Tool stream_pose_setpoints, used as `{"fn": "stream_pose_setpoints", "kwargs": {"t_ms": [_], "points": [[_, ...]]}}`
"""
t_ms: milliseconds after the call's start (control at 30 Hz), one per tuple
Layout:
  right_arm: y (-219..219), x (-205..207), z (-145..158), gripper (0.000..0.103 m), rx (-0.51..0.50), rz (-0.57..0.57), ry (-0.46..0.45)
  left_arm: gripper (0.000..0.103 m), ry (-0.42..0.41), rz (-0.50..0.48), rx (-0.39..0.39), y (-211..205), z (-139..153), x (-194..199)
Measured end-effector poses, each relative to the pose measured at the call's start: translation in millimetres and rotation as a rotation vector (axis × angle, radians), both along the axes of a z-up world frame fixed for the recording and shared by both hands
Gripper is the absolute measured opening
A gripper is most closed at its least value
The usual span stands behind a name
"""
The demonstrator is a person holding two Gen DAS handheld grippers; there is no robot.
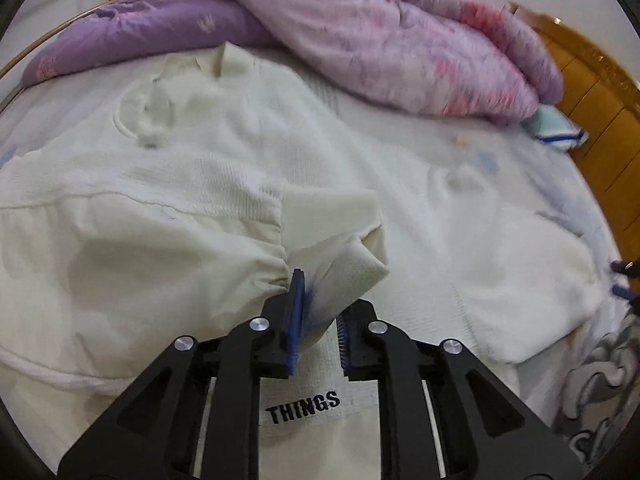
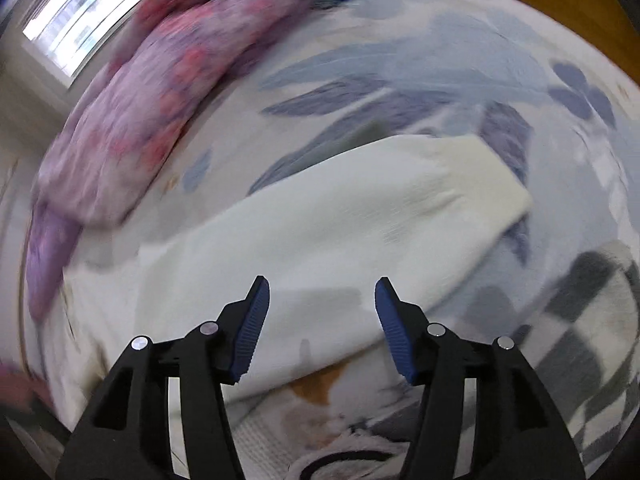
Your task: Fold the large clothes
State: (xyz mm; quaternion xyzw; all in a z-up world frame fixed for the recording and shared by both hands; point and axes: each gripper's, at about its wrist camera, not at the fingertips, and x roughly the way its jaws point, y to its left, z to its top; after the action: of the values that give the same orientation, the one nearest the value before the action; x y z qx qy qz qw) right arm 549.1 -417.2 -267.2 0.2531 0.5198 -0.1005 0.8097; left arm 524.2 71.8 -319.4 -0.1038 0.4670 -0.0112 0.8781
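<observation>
A large cream-white knit top (image 1: pixel 200 140) lies spread on the bed, with a "THINGS" label (image 1: pixel 303 406) on the hem just below my left gripper. One sleeve is folded in across the body, and its ribbed cuff (image 1: pixel 344 240) sits between the jaws of my left gripper (image 1: pixel 322 304). Those jaws stand a little apart, and the cloth leans on the left pad. In the right wrist view the other sleeve (image 2: pixel 360 208) stretches out flat to its cuff (image 2: pixel 492 176). My right gripper (image 2: pixel 323 284) hovers over that sleeve, open, with nothing between its fingers.
A purple and pink quilt (image 1: pixel 380 48) is heaped along the far side of the bed. A wooden headboard (image 1: pixel 592 92) and a small teal cloth (image 1: pixel 556 124) are at the right. A grey chequered cloth (image 2: pixel 592 320) lies by the outstretched sleeve on the leaf-print sheet (image 2: pixel 400 80).
</observation>
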Motion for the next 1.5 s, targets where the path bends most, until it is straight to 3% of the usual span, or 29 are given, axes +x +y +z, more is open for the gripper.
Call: {"fn": "stream_pose_setpoints", "kwargs": {"t_ms": [167, 333, 533, 600, 667, 733, 800, 867, 933, 1033, 1100, 1267, 1333, 1433, 1500], "points": [[-53, 9, 5, 0.061, -0.039, -0.147, 0.075, 0.045, 0.006, -0.038, -0.006, -12, -1, 3], [-82, 20, -13, 0.064, -0.081, -0.178, 0.199, 0.046, -0.007, -0.127, -0.034, -34, 4, -3], [-124, 6, -46, 0.064, 0.035, -0.279, 0.263, 0.046, 0.037, -0.16, 0.086, -57, -16, -2], [-133, 2, -60, 0.064, 0.112, -0.3, 0.262, 0.046, 0.039, -0.156, 0.088, -57, -19, 0], [-140, -5, -73, 0.064, 0.246, -0.308, 0.171, 0.046, 0.044, -0.15, 0.073, -54, -20, 2], [-141, -9, -77, 0.063, 0.254, -0.312, 0.129, 0.046, 0.049, -0.154, 0.057, -52, -20, 3], [-137, -11, -70, 0.04, 0.217, -0.291, 0.07, 0.046, 0.05, -0.16, 0.051, -50, -20, 3], [-135, -16, -62, 0.011, 0.191, -0.298, 0.026, 0.05, 0.042, -0.162, 0.034, -48, -19, 1], [-132, -20, -51, 0.008, 0.167, -0.287, -0.03, 0.063, 0.013, -0.164, -0.062, -41, -14, -3], [-122, -20, -29, 0.008, 0.103, -0.255, -0.105, 0.065, -0.016, -0.163, -0.251, -23, -4, -13], [-112, -20, -11, 0.007, 0.054, -0.23, -0.16, 0.065, -0.022, -0.155, -0.293, -12, 5, -21], [-50, -18, 52, 0.007, -0.115, -0.095, -0.335, 0.066, -0.08, -0.129, -0.285, 38, 38, -48], [-20, -19, 76, 0.007, -0.163, -0.018, -0.392, 0.07, -0.1, -0.065, -0.215, 71, 49, -59], [35, -17, 111, 0.007, -0.166, 0.104, -0.484, 0.07, -0.118, 0.047, -0.043, 118, 58, -70], [67, -20, 128, 0.007, -0.147, 0.167, -0.53, 0.07, -0.092, 0.126, -0.002, 152, 57, -77]]}}
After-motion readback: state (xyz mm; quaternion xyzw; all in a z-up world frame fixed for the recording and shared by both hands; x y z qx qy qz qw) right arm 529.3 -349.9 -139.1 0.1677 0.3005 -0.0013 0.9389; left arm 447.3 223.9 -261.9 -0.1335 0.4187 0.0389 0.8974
